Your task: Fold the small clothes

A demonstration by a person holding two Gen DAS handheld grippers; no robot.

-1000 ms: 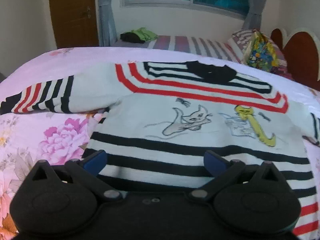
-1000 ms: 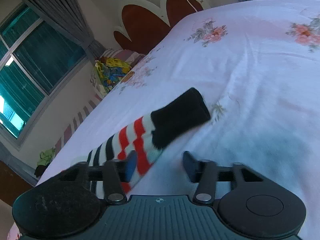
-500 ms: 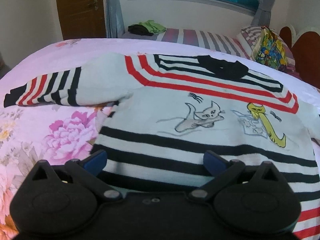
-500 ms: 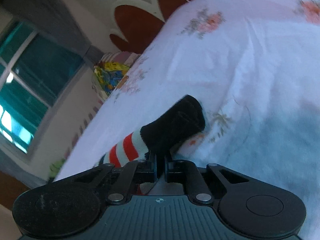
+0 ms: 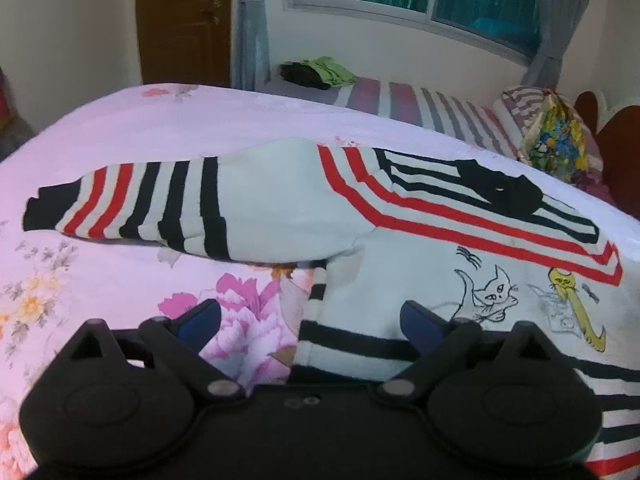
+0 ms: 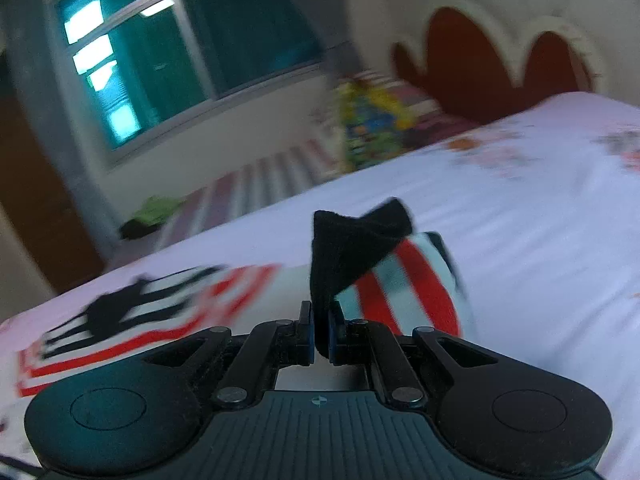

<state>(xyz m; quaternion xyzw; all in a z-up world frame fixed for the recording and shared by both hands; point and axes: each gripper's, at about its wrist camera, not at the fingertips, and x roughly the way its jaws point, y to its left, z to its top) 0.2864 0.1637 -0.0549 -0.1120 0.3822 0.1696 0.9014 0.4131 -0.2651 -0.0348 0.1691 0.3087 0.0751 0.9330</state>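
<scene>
A small white sweater (image 5: 420, 264) with black and red stripes and cat drawings lies flat on the bed. Its left sleeve (image 5: 160, 204) stretches out to the left. My left gripper (image 5: 312, 320) is open and empty, low over the sweater's left side near the armpit. My right gripper (image 6: 319, 332) is shut on the black cuff (image 6: 352, 244) of the right sleeve and holds it lifted above the bed, the striped sleeve (image 6: 408, 280) draping behind it. The sweater's body (image 6: 132, 316) shows blurred to the left.
The bed has a pink floral sheet (image 5: 80, 288). A second bed with a striped cover (image 5: 420, 108) and dark and green clothes (image 5: 316, 72) stands behind. A colourful bag (image 5: 556, 144) and a red headboard (image 6: 500, 64) are at the right.
My right gripper closed on the black sleeve cuff and lifted it, swinging toward the sweater's body. My left gripper moved left and forward toward the left sleeve, staying open.
</scene>
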